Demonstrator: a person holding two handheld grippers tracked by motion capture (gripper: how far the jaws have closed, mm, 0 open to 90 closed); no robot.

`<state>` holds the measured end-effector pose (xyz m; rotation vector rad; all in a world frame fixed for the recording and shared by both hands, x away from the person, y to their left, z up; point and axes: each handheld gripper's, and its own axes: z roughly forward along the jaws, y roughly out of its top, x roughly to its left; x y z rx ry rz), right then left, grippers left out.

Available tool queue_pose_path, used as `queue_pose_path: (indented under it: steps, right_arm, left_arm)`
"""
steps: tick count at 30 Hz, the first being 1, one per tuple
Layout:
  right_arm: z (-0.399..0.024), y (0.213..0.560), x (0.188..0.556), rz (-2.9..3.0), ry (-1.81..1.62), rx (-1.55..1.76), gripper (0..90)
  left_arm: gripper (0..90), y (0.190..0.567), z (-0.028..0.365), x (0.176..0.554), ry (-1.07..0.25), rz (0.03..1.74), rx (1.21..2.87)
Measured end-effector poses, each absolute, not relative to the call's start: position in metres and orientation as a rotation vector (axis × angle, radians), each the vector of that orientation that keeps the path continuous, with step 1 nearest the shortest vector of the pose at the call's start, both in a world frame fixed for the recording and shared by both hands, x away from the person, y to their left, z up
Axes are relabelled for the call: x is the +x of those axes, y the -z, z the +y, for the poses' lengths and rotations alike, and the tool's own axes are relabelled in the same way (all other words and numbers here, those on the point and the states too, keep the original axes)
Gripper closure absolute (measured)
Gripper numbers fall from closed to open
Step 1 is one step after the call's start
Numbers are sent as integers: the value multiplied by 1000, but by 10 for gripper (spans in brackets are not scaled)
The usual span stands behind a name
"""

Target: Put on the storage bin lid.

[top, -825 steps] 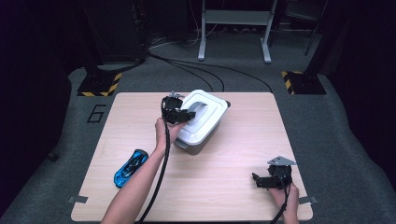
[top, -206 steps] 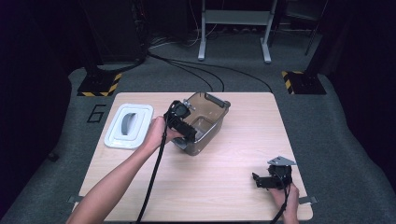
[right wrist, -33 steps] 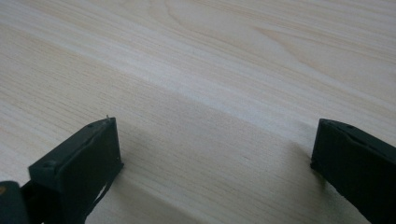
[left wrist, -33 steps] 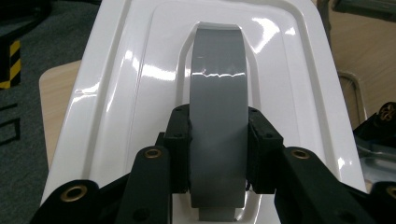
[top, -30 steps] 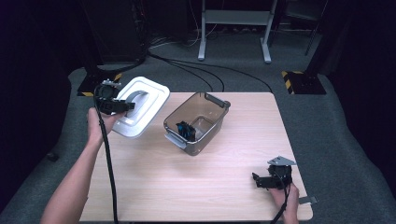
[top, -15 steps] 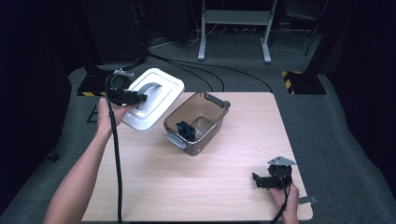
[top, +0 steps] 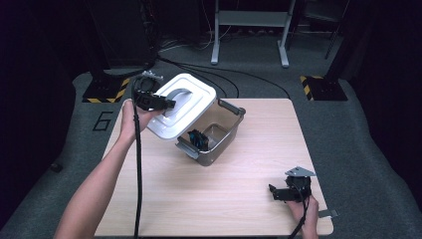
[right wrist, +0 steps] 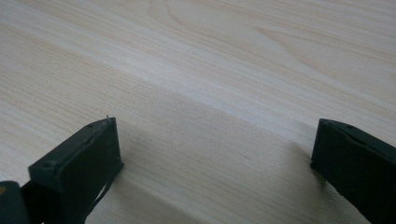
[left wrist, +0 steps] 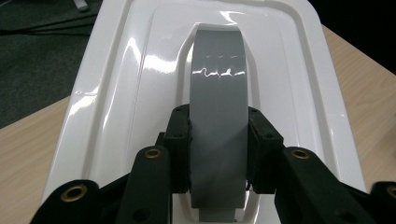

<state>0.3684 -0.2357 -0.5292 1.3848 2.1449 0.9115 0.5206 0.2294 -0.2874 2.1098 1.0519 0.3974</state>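
The left tool (top: 168, 103) has its jaws closed on the grey handle (left wrist: 217, 116) of a white lid (top: 181, 113). In the left gripper view the two black pads (left wrist: 180, 140) press on both sides of the grey band, which arches over a hollow in the middle of the lid. The lid is held in the air, tilted, above the far left part of the table (top: 249, 199). Its near right edge hangs over the left end of a clear plastic box (top: 211, 134), and whether lid and box touch there cannot be told.

The box stands open near the middle of the table, turned at an angle to the table's edges, with a dark grip at its far end and a grey one at its near end. Something dark with blue on it (top: 197, 139) lies inside, towards the near left end; what it is cannot be made out.

The person's left forearm (top: 99, 184) reaches up from the bottom left, and a black cable (top: 136, 174) trails down from the left tool.

The right tool (top: 272, 191) lies low at the near right corner of the table, well apart from the box, with the person's right hand (top: 304, 209) behind it. In the right gripper view its jaws stand wide apart with bare wood between them, holding nothing.
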Motion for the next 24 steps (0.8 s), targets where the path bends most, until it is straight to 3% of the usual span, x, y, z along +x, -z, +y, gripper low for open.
queue_pose_path:
  steps: [24]
  right_arm:
    - [-236, 529, 368, 2146, -911, 1386, 4]
  left_arm:
    - [668, 310, 158, 543, -287, 1082, 2246]
